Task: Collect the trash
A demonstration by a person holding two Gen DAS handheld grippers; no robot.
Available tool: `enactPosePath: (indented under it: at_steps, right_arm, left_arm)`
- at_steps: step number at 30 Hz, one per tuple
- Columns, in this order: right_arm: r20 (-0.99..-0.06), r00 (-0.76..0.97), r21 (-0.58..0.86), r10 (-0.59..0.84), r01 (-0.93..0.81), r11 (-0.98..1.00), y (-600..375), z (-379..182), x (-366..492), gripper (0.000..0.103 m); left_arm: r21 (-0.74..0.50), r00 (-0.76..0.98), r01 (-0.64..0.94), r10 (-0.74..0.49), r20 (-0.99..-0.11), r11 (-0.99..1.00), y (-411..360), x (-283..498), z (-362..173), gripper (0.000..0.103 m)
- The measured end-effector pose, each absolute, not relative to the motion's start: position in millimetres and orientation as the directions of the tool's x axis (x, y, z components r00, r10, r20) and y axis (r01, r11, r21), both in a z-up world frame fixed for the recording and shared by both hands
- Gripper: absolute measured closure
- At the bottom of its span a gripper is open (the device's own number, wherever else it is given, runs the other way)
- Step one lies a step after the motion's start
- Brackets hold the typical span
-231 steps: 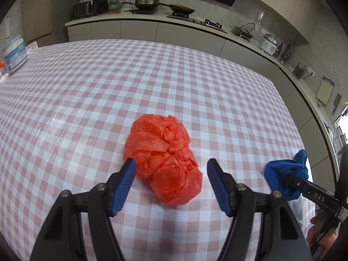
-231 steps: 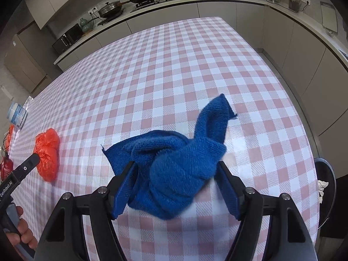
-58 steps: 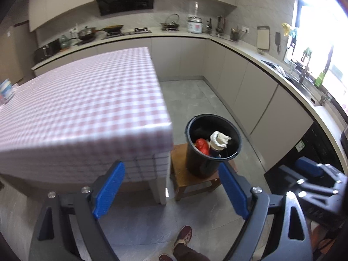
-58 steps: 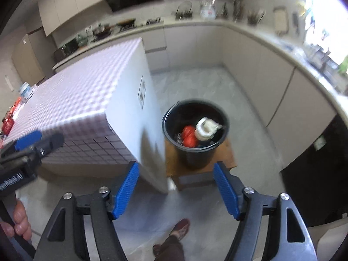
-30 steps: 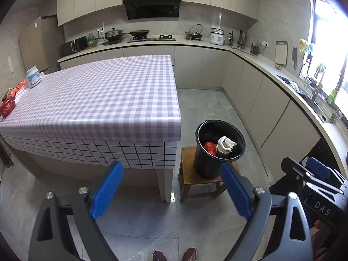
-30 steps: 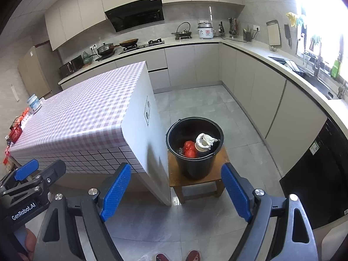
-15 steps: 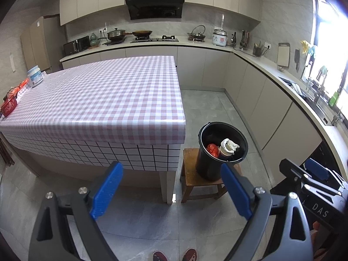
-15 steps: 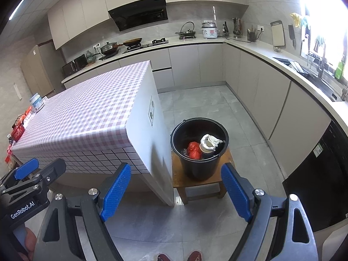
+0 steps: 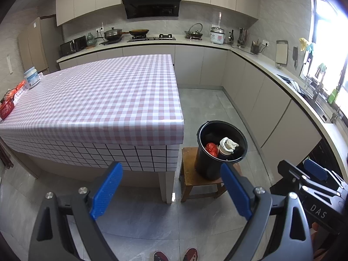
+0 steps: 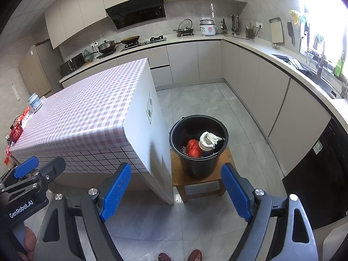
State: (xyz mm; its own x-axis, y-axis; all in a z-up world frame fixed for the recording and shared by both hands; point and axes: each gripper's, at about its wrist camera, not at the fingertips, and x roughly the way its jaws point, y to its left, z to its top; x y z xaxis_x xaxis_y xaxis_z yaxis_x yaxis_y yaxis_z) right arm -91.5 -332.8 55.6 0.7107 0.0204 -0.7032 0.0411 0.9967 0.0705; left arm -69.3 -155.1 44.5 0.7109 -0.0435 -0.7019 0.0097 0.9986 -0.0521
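Both grippers hang in the air over the grey tiled floor, away from the bench (image 9: 104, 100), which is covered with a pink and white checked cloth. The left gripper (image 9: 171, 192) has its blue fingers (image 9: 106, 190) spread wide, and nothing is between them. The right gripper (image 10: 175, 192) also has its fingers (image 10: 116, 190) spread wide and empty. In the left wrist view the black bucket (image 9: 208, 169) stands at about 2 o'clock from the left gripper, on a small wooden stool (image 9: 189, 180) just beside the corner of the bench. In the right wrist view the same bucket (image 10: 199, 167) is near 12 o'clock, a little above the gap between the fingers. Inside the bucket lies the trash: a crumpled red plastic bag (image 10: 193, 149) and, touching it on the right side, a white crumpled piece (image 10: 208, 140) that sits on top of something pale; what is under it cannot be told. On the far left end of the bench stand a white jar with a blue label (image 9: 32, 78) and a red item (image 9: 6, 108) at the edge. The tips of two shoes (image 10: 180, 256) of the person show at 6 o'clock in both views. A part of a hand (image 10: 29, 242) holds the handle of the left gripper at 8 o'clock in the right wrist view.
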Motion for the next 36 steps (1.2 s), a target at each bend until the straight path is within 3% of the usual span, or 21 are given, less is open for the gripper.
enactPosePath:
  at_steps: [36]
  right_arm:
    - [-0.719,0.695,0.073,0.022,0.044,0.996,-336.0,47.6,-84.8,0.017]
  left_arm:
    - [-0.071,0.697,0.04,-0.078,-0.713,0.997,-163.9,-66.0,39.9,0.01]
